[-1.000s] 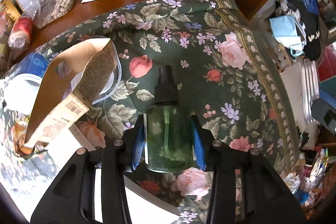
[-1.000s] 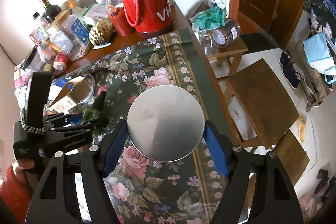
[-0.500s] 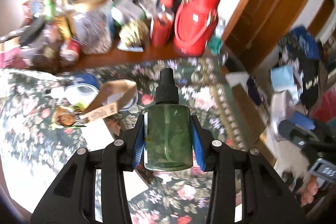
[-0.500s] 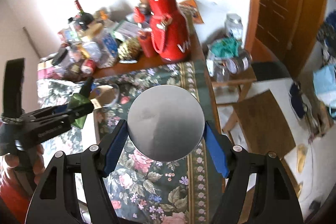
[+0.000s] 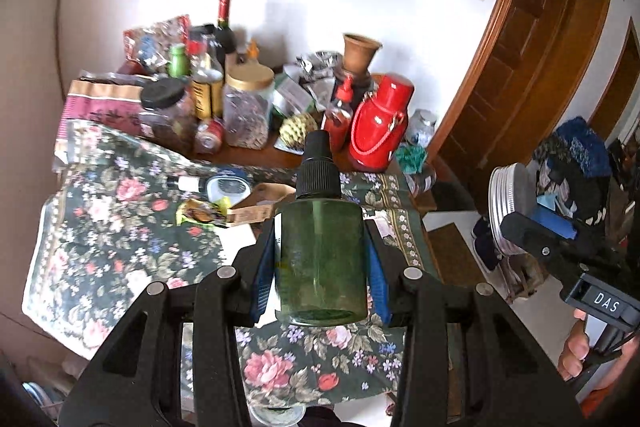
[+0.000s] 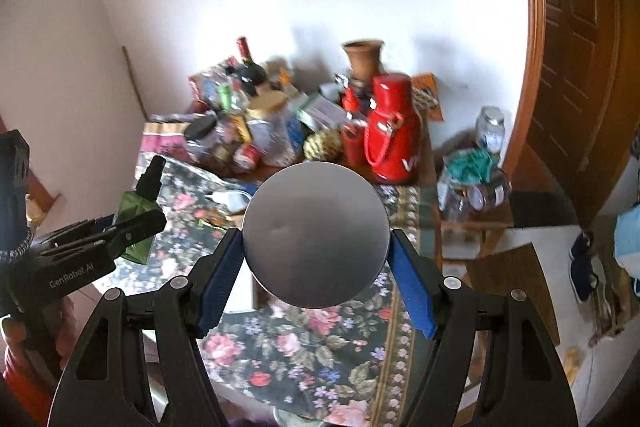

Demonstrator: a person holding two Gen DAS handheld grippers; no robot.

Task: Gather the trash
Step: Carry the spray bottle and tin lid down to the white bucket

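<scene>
Counter (image 5: 120,239): floral cloth; clutter along white wall.
Left claw (image 5: 320,267): clamped on green spray bottle (image 5: 322,259).
Right claw (image 6: 316,263): clamped on round metal lid (image 6: 316,235).
Door (image 5: 532,67): brown wood, right.

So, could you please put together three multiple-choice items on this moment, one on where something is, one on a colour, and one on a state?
1. Where is the red flask?
A. At the far end of the table, near the door
B. On the floor
C. In the left gripper

2. What colour is the spray bottle held by the left gripper?
A. Clear blue
B. Dark green with a black cap
C. White

3. What is the state of the right gripper?
A. Open and empty
B. Resting on the tablecloth
C. Shut on the round metal tin

Answers:
1. A: the flask stands among the jars at the table's back edge, beside the wooden door frame.
2. B: the body is see-through green, the nozzle black.
3. C: both blue-padded jaws press the tin's sides and hold it in the air above the table.
</scene>
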